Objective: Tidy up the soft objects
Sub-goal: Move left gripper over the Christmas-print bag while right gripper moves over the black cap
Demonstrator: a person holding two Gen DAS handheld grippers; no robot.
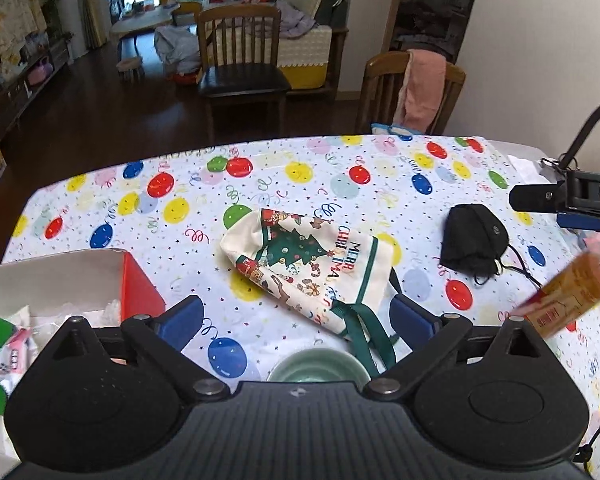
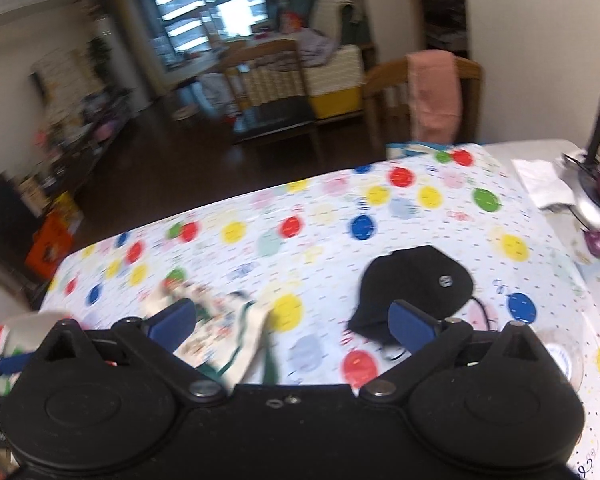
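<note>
Both your left gripper [image 1: 296, 316] and right gripper [image 2: 290, 322] stand wide and empty over the bench [image 1: 100, 200], where the limp, light Christmas bag [image 1: 300, 264] lies mid-cloth; pinch its bunched fabric or green straps [image 1: 364, 328].

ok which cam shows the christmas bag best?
Left wrist: the Christmas bag lies whole and sharp on the tablecloth, print readable. Right wrist shows it blurred, partly hidden behind the gripper's finger.
</note>
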